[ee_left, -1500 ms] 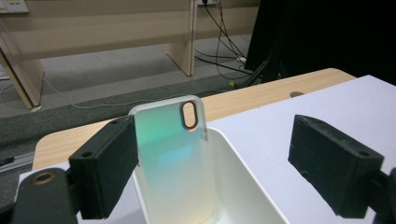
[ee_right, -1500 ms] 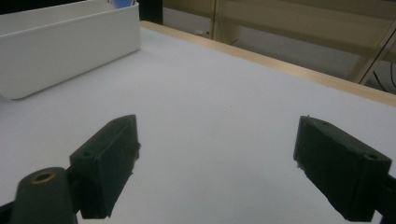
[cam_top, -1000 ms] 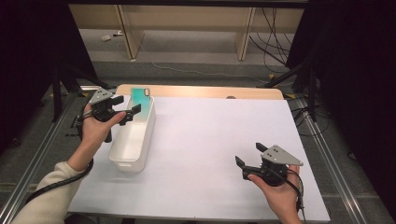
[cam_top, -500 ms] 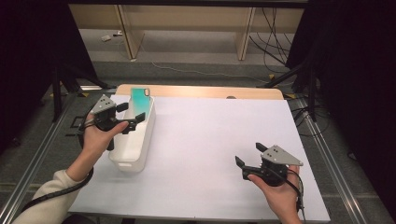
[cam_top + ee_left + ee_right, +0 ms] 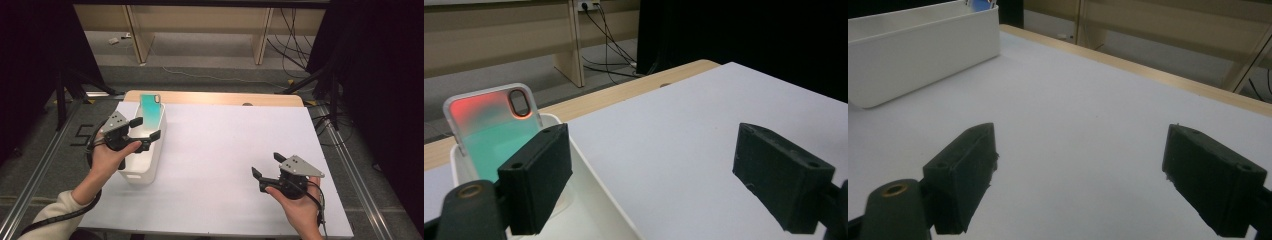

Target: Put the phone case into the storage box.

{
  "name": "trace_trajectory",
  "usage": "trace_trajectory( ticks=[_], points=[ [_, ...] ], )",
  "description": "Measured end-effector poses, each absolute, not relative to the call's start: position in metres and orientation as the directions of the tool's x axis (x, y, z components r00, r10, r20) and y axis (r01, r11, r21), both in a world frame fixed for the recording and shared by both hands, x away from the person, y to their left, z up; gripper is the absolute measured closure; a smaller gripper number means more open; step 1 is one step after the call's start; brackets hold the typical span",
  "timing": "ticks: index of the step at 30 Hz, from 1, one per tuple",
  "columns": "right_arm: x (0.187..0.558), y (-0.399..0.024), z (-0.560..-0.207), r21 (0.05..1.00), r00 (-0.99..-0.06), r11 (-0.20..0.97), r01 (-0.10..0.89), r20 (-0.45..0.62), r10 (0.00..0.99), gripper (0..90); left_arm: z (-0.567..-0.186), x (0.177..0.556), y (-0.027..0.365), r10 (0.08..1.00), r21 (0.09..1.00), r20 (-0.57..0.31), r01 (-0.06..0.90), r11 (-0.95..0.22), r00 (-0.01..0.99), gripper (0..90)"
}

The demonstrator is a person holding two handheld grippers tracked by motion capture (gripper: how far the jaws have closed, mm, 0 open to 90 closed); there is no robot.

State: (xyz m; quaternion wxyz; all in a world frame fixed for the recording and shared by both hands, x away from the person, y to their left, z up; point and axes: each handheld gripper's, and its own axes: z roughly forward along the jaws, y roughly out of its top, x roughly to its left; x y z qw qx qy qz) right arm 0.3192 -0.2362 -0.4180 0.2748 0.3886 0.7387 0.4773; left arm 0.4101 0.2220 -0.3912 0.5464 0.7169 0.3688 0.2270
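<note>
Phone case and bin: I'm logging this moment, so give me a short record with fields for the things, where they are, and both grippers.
surface: white table
bin: white bin, at the table's left edge, long side running away from the person
phone case: phone case, teal fading to red at its top, standing tilted in the bin's far end
left gripper: left gripper, open, above the bin, holding nothing
right gripper: right gripper, open, over bare table at the near right, holding nothing

Left gripper (image 5: 142,129) now sits nearer the person along the white bin (image 5: 145,172) than a second ago, farther from the phone case (image 5: 151,109) at the bin's far end; left forearm drawn back with it; jaws unchanged, wide apart.
</note>
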Motion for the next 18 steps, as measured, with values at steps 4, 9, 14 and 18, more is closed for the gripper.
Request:
trace_trajectory(
  ticks=[4, 9, 14, 18],
  points=[
    [0.319, -0.236, -0.418, 0.919, -0.546, 0.238, 0.314, -0.030, 0.837, 15.4, -0.393, 0.404, 0.220, 0.770, 0.951, -0.080, 0.280, -0.132, 0.634, 15.2],
    [0.319, -0.236, -0.418, 0.919, -0.548, 0.240, 0.311, -0.033, 0.836, 15.4, -0.395, 0.397, 0.218, 0.756, 0.952, -0.091, 0.280, -0.125, 0.648, 15.2],
    [0.320, -0.236, -0.418, 0.917, -0.551, 0.251, 0.312, -0.040, 0.833, 15.4, -0.396, 0.389, 0.216, 0.742, 0.955, -0.085, 0.267, -0.130, 0.665, 15.2],
    [0.320, -0.237, -0.418, 0.917, -0.551, 0.250, 0.312, -0.040, 0.833, 15.4, -0.397, 0.384, 0.215, 0.737, 0.955, -0.083, 0.266, -0.135, 0.671, 15.2]
  ],
)
